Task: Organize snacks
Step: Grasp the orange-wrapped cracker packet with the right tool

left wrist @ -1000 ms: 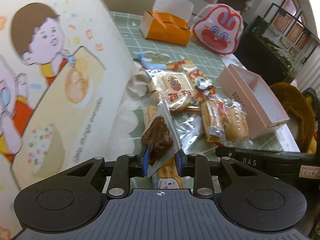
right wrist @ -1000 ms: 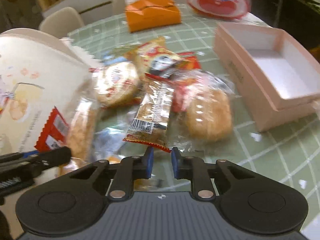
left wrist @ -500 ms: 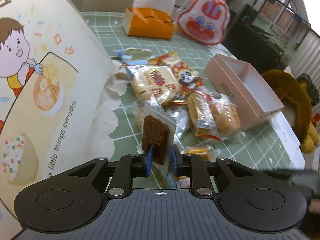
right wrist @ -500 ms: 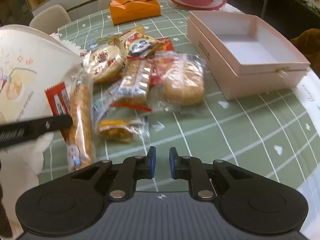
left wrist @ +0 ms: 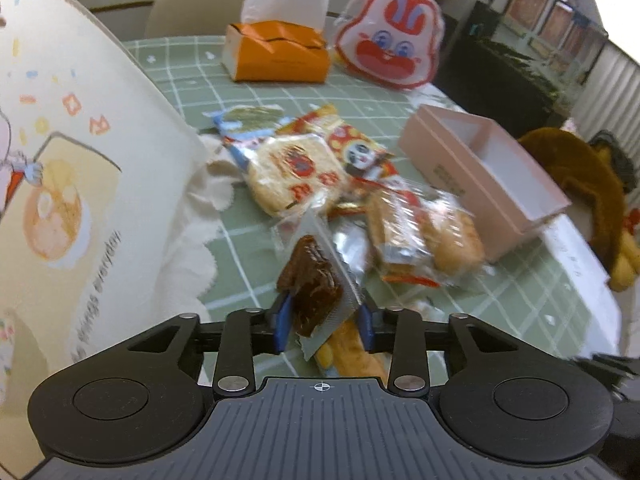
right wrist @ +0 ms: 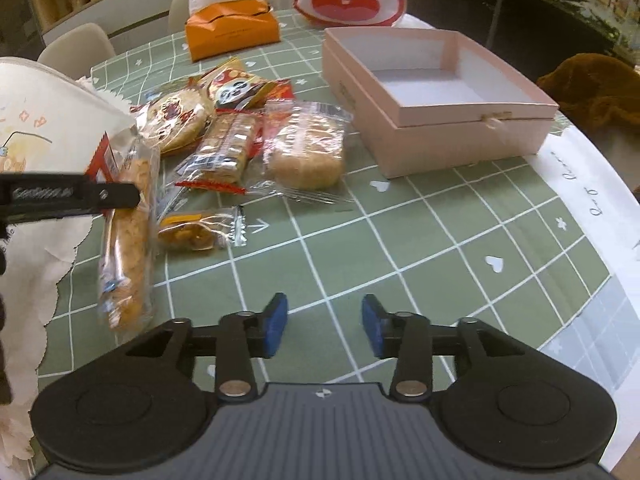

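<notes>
My left gripper point(left wrist: 324, 322) hovers over the green checked table beside a cream cartoon-print cloth bag point(left wrist: 80, 184). Its jaws are opening. A brown snack in a clear wrapper point(left wrist: 314, 288) stands tilted between the pads, which look slack on it. Beyond it lies a pile of wrapped snacks point(left wrist: 296, 172), then an open pink box point(left wrist: 460, 184), which is empty. My right gripper point(right wrist: 325, 324) is over bare tablecloth with its jaws opening and nothing between them. In its view the snack pile point(right wrist: 304, 148), a long cracker packet point(right wrist: 128, 232) and the pink box point(right wrist: 460, 136) lie ahead.
An orange tissue box point(left wrist: 276, 56) and a red-and-white rabbit-face bag point(left wrist: 390, 48) stand at the far side. A brown plush toy point(left wrist: 576, 184) sits off the right edge. The left gripper's finger point(right wrist: 72, 196) reaches in from the left over the long packet.
The left jaws have spread and the brown snack has tipped over to the right. The right gripper has gone from shut to open and drawn back from the pile over bare cloth.
</notes>
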Available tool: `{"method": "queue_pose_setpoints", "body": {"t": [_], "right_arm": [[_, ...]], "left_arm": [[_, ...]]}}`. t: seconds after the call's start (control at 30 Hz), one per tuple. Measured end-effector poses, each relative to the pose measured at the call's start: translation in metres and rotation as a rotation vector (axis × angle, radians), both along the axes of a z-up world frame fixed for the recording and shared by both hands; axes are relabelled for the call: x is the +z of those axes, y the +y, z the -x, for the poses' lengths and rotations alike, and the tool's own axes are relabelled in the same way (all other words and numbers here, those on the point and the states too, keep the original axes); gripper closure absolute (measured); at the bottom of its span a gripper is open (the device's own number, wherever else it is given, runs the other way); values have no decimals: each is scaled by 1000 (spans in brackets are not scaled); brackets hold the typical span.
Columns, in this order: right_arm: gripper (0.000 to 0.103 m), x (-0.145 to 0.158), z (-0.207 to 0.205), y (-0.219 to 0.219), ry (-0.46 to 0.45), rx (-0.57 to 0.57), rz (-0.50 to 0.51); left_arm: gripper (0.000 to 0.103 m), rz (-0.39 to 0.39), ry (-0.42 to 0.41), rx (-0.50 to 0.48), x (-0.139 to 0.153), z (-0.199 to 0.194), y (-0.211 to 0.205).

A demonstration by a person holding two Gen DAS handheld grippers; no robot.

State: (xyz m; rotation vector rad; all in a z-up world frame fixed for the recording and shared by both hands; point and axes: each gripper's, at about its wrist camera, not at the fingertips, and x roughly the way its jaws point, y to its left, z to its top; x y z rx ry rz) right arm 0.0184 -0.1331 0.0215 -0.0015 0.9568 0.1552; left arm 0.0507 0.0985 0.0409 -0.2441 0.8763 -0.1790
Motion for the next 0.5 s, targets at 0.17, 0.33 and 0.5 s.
{"method": "queue_pose_setpoints", "body": {"t": [0.17,0.33,0.5], "right_arm": [[53,-3,-4,3,-15,15,-6],[51,-1,-5,15,-40,67,-7],[50,7,-13,21,-70,84,-40]], "left_arm": [[73,79,15,-39,1,21,1],[74,108,45,-82,3,31,-4],[77,81,53,-77,7,37,-4]]}}
